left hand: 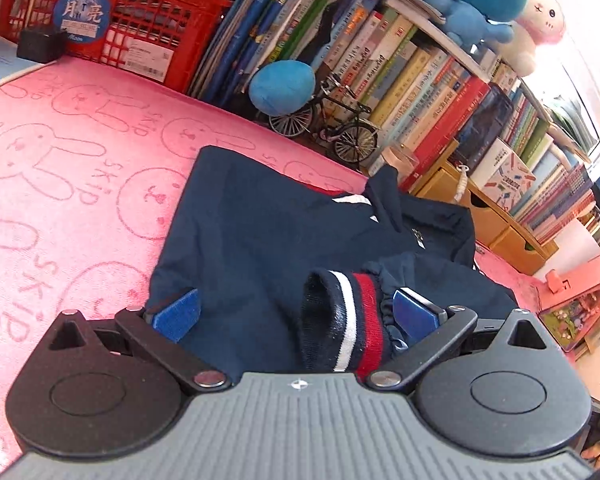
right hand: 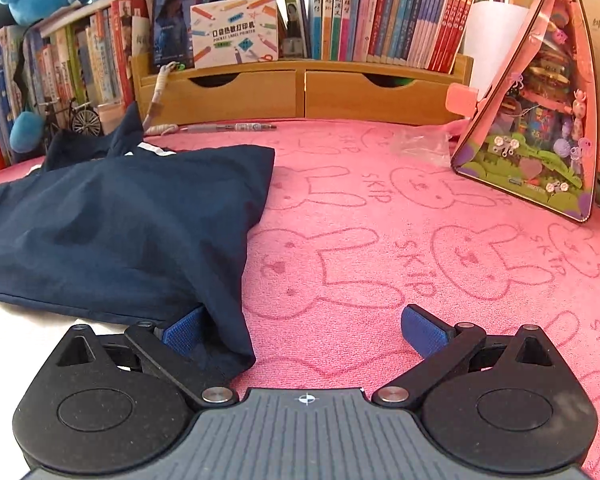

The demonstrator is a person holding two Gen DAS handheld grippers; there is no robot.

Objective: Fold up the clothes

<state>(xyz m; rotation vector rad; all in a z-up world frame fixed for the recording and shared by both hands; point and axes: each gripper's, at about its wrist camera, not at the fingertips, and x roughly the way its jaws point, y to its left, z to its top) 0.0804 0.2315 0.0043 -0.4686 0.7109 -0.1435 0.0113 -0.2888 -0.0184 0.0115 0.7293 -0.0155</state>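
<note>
Both claws low, jaws apart, perhaps touching navy garment (left hand: 260, 232).

Black linkages, blue-padded fingers (left hand: 178, 314), grey ribbed body

A dark navy fabric garment (left hand: 260, 224) fills the centre of the left wrist view; its ribbed knit cuff (left hand: 348, 320) at lower centre is navy with white and red stripes. Beneath it lies a pink towelling cloth (right hand: 380, 248) patterned with darker pink outlined rabbits and the word SKIP. Both grippers' finger pads (right hand: 424, 332) are blue on black linkages. A red plastic lattice crate (left hand: 140, 28) sits upper left, and a bright blue plush toy (left hand: 282, 86) at upper centre.
</note>
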